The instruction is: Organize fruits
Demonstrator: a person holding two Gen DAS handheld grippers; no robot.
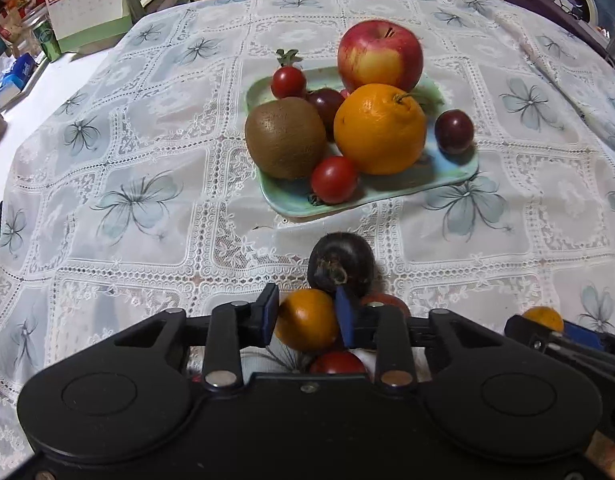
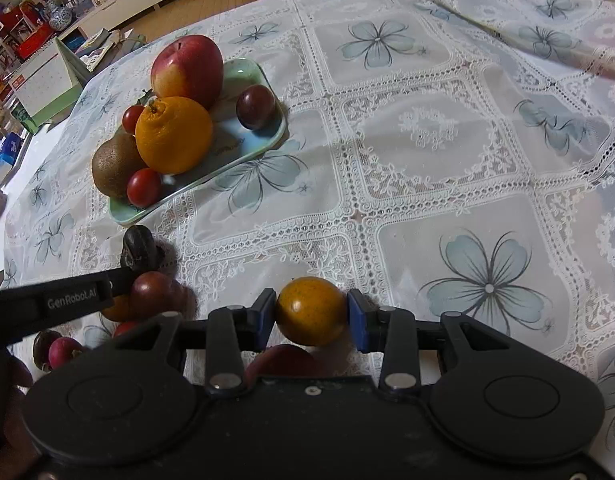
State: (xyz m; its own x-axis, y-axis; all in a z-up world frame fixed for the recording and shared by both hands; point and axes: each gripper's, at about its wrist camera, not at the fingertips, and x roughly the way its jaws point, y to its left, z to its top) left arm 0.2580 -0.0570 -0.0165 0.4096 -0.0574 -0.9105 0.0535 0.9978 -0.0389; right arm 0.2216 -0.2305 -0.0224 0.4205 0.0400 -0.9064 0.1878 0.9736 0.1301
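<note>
A pale green tray [image 1: 459,170] [image 2: 263,142] holds an apple [image 1: 379,56], an orange [image 1: 379,128], a kiwi [image 1: 285,138], cherry tomatoes [image 1: 333,180] and dark plums [image 1: 453,131]. My left gripper [image 1: 307,314] is shut on a small orange fruit [image 1: 306,320], with a dark fruit [image 1: 341,266] just beyond it and a red tomato [image 1: 337,362] below. My right gripper [image 2: 311,314] is shut on a small orange fruit [image 2: 310,311] near the cloth. The left gripper's arm [image 2: 51,304] shows at the left of the right wrist view, beside a plum [image 2: 155,290].
A lace cloth with blue flowers [image 2: 427,160] covers the table. A desk calendar [image 1: 87,4] and cluttered boxes [image 1: 11,76] stand at the far left edge. More small fruits [image 2: 59,350] lie at the near left. The right gripper shows at the right of the left wrist view [image 1: 567,340].
</note>
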